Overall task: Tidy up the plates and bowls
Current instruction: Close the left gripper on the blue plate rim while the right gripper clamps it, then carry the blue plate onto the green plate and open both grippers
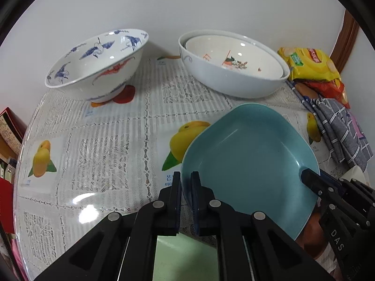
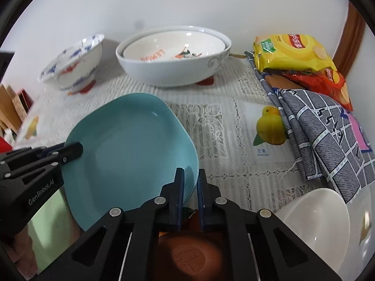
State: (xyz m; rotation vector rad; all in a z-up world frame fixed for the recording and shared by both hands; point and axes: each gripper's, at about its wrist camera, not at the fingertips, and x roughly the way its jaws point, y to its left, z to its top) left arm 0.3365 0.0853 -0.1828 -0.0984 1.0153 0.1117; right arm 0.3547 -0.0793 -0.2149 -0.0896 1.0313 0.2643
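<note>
One teal plate (image 1: 248, 161), gripped at opposite rims by left gripper (image 1: 185, 180) and right gripper (image 2: 191, 178), jaws nearly closed; four bowls visible.

light: bright, even | glare: tablecloth (image 1: 89, 208) | edges: fisheye bend, dark vignette | focus: sharp

Teal plate (image 1: 248, 154), blue-crane-patterned bowl (image 1: 96, 63)
</note>
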